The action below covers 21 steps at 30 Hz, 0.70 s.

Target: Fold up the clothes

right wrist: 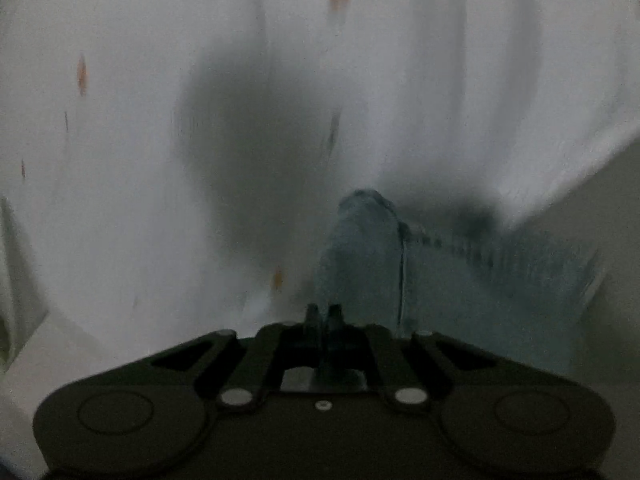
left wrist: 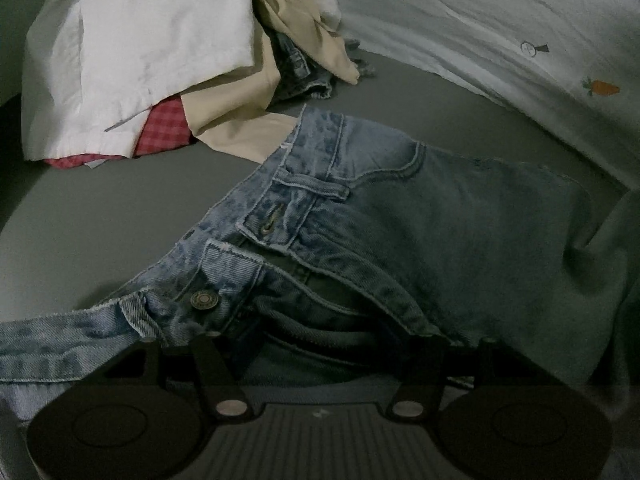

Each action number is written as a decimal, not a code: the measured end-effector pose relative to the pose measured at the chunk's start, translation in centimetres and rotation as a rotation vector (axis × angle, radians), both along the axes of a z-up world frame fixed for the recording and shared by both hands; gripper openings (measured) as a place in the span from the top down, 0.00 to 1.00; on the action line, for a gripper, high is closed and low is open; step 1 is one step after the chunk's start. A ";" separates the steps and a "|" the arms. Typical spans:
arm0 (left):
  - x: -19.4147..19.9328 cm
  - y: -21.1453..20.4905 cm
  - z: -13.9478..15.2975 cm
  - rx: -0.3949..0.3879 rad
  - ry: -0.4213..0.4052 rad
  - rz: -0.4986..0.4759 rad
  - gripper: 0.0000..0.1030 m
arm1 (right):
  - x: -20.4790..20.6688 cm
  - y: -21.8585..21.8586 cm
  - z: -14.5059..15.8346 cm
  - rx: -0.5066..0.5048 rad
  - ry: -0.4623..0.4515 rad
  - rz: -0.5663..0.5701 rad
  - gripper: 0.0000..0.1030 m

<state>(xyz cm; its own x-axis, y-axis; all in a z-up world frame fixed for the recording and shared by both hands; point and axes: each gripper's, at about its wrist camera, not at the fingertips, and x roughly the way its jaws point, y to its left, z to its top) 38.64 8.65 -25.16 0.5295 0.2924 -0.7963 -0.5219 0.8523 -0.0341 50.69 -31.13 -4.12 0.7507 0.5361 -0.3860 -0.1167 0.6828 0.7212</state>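
The right hand-held gripper [right wrist: 323, 312] pinches a fold of the light-blue denim jeans [left wrist: 400, 216], whose waistband lies between the spread left hand-held gripper [left wrist: 316, 344].

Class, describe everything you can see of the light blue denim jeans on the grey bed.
The light blue denim jeans lie crumpled on the grey bed sheet, waistband unfastened, with a metal button, buttonhole and belt loop showing. The left gripper sits over the open fly, jaws apart. The right gripper pinches blurred blue denim.
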 end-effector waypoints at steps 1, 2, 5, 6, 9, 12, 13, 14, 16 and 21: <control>0.0 0.0 0.0 0.000 -0.003 -0.001 0.38 | 0.9 1.2 -2.4 0.059 0.085 0.060 0.87; -0.1 0.1 0.0 0.000 -0.004 -0.005 0.38 | 1.1 1.9 -4.9 0.117 0.181 0.074 0.85; -0.2 0.2 0.0 -0.003 -0.009 -0.016 0.37 | 0.3 2.0 -8.1 0.227 0.280 0.090 0.80; -0.2 0.2 0.0 -0.003 -0.008 -0.019 0.37 | -0.2 1.7 -8.6 0.255 0.284 0.092 0.77; 0.1 -0.1 0.0 0.008 0.007 -0.019 0.36 | -1.1 -1.2 -7.9 0.391 0.214 0.055 0.59; 0.4 -0.3 0.0 0.021 0.021 -0.011 0.35 | -1.9 -5.2 -8.0 0.466 0.136 -0.071 0.57; 0.4 -0.4 -0.1 0.025 0.019 -0.008 0.35 | -1.9 -6.3 -8.5 0.468 0.146 -0.120 0.56; 0.3 -0.5 -0.1 0.028 0.016 -0.005 0.35 | -2.0 -7.3 -9.2 0.470 0.169 -0.175 0.56; 0.2 -0.7 -0.3 0.047 0.009 0.000 0.34 | -2.5 -9.1 -10.8 0.470 0.211 -0.273 0.56; 0.0 -0.5 -0.8 0.052 0.006 0.086 0.17 | -2.2 -10.3 -12.9 0.351 0.278 -0.372 0.56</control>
